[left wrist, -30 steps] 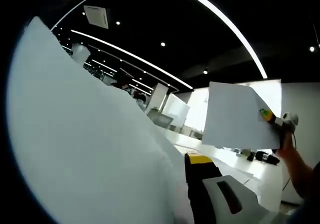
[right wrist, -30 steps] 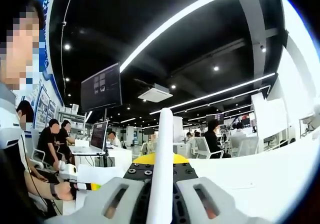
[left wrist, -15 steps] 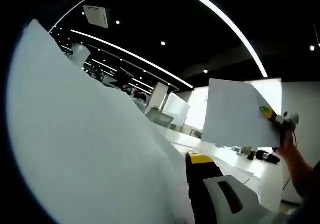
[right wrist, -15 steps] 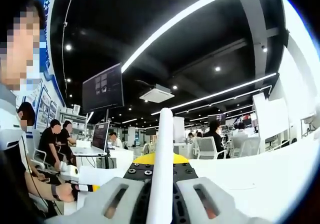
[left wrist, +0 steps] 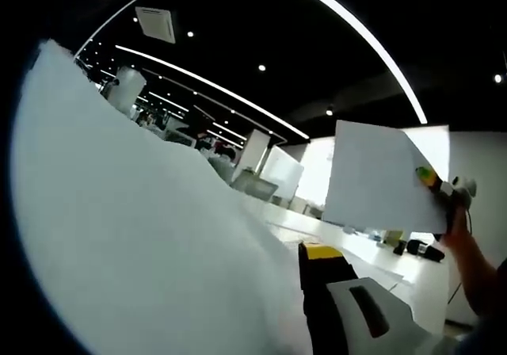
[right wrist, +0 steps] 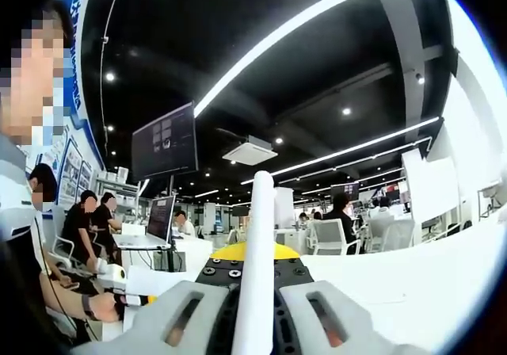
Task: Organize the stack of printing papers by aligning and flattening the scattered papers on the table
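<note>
Barely anything has changed over the last second: your right gripper (right wrist: pixel 257 311) stays clamped on the edge-on paper stack (right wrist: pixel 258 268), held up off the white table (right wrist: pixel 412 284). Your left gripper (left wrist: pixel 337 307) presses against the same sheets; whether it grips them, I cannot tell. Judging by this, the aligning tap is still to come.
</note>
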A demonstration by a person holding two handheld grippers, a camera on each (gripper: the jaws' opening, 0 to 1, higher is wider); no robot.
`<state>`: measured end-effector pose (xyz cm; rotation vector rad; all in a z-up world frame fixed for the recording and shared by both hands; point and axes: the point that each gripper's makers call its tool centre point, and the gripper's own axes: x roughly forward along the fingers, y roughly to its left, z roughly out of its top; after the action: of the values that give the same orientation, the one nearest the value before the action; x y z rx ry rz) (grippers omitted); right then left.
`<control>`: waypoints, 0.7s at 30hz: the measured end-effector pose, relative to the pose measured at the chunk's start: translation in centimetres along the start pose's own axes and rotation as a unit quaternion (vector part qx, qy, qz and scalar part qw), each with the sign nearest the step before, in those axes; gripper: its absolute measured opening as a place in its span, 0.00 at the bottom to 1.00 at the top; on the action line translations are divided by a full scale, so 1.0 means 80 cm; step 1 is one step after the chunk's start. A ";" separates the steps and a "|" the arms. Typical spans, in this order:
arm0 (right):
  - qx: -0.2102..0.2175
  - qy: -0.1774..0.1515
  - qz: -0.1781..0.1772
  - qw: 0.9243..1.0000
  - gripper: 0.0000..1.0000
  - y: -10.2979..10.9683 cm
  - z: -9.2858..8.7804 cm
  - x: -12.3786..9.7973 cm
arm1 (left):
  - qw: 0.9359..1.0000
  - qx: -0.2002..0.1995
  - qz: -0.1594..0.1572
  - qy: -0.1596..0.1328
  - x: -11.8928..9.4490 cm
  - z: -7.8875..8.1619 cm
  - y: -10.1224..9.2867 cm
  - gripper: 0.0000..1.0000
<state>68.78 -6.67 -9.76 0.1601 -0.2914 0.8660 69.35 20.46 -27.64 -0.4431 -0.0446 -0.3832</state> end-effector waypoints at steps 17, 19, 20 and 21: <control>0.007 -0.009 0.011 1.000 0.00 0.015 0.000 0.011 | 0.999 0.039 0.003 0.019 0.004 -0.007 -0.005 0.44; 0.010 -0.010 0.015 1.000 0.00 0.018 -0.001 0.014 | 0.999 0.045 0.002 0.020 0.004 -0.007 -0.006 0.46; 0.011 -0.011 0.016 1.000 0.00 0.019 -0.001 0.016 | 0.999 0.047 0.000 0.021 0.004 -0.008 -0.007 0.47; 0.011 -0.012 0.016 1.000 0.00 0.020 -0.002 0.017 | 0.999 0.049 -0.001 0.021 0.004 -0.008 -0.008 0.47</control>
<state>68.42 -4.64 -9.45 0.1874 -0.3068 0.9003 69.42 19.57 -27.88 -0.3387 -0.0235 -0.3895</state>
